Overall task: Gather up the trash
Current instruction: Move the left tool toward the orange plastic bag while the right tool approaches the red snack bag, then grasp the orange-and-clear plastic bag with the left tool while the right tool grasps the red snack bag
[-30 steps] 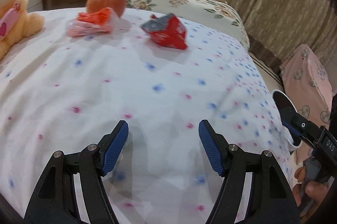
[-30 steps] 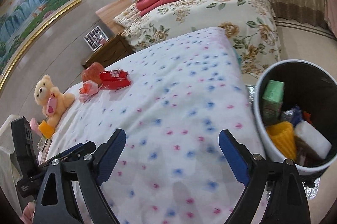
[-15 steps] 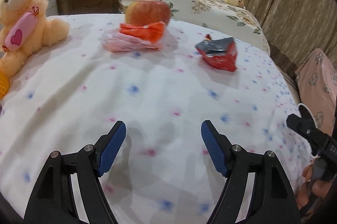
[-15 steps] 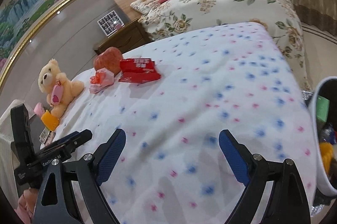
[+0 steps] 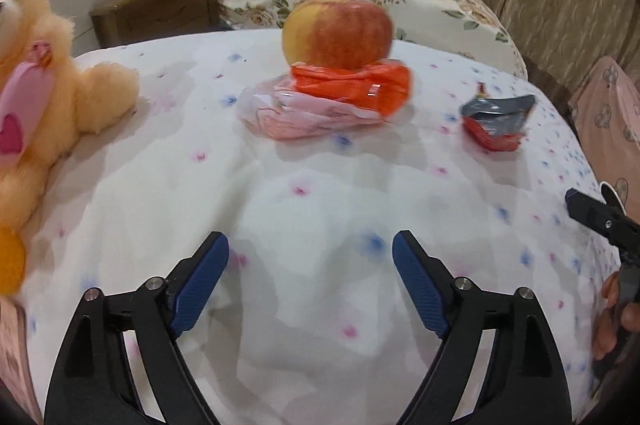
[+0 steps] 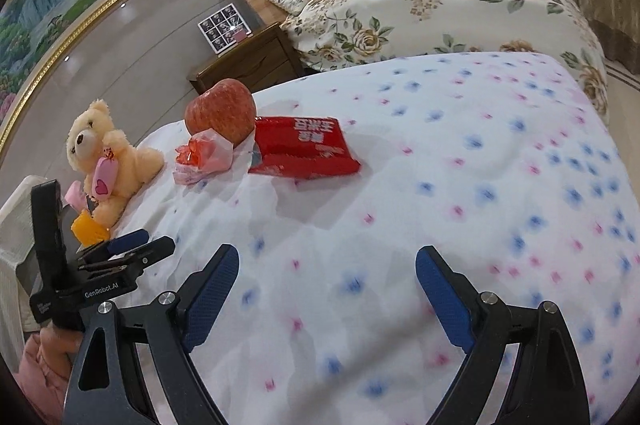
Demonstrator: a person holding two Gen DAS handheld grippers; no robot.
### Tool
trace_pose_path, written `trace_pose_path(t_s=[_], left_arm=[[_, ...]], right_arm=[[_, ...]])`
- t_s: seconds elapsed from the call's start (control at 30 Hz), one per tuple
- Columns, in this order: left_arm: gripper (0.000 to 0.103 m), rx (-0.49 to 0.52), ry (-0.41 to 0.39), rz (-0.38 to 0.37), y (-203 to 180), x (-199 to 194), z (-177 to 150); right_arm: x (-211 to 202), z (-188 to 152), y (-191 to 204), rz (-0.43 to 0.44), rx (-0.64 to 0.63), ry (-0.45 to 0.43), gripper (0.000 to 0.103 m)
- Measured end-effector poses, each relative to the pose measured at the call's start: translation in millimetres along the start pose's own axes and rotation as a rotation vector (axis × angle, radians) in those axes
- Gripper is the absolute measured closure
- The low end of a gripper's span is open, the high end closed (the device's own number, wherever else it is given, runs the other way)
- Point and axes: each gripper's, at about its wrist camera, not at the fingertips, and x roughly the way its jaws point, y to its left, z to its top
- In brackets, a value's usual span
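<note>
From the left wrist, the left gripper point(image 5: 310, 257) has just been spreading its jaws and holds nothing; the orange-and-pink wrapper point(image 5: 332, 101) lies straight ahead against an apple point(image 5: 337, 33), the red packet point(image 5: 496, 123) ahead to the right. From the right wrist, the right gripper point(image 6: 327, 275) gapes wide and empty over the bedspread point(image 6: 460, 185), red packet point(image 6: 304, 149) ahead, slightly left.

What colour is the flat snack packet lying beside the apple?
Red, with white lettering: the snack packet shows best in the right wrist view, beside the apple.
</note>
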Motion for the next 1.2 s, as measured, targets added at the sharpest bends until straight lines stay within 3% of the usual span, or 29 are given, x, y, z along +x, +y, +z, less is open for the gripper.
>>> trace_pose_path(t_s=[0.5, 0.7, 0.93, 1.0, 1.07, 1.1, 1.17, 1.2], left_arm=[[0.013, 0.155, -0.057, -0.074, 25.7, 25.8, 56.6], [0.013, 0.23, -0.057, -0.153, 15.0, 31.2, 60.3], [0.015, 0.279, -0.072, -0.174, 5.7, 24.6, 57.2], [0.024, 0.268, -0.067, -0.185, 6.1, 23.4, 56.2], [0.039, 0.255, -0.05, -0.199, 4.0, 23.0, 51.9], [0.044, 0.258, -0.046, -0.199, 1.3, 22.5, 49.6], [0.063, 0.273, -0.039, -0.196, -6.1, 20.2, 43.5], [0.067, 0.278, -0.038, -0.196, -9.7, 18.4, 40.2]], right_arm=[[38.3, 34.4, 16.0, -0.014, -0.02, 0.001, 0.011], [47.9, 38.3, 9.5, 0.001, 0.03, 0.009, 0.011], [50.0, 42.4, 5.1, -0.012, 0.062, -0.009, 0.015], [49.3, 42.5, 4.1, -0.034, 0.062, -0.014, 0.033], [48.2, 41.5, 1.3, -0.038, 0.071, -0.016, 0.041], [47.1, 41.0, 0.3, -0.04, 0.074, -0.019, 0.058], [45.6, 39.5, -1.4, -0.051, 0.074, -0.01, 0.08], [44.6, 38.7, -2.3, -0.05, 0.075, -0.008, 0.089]])
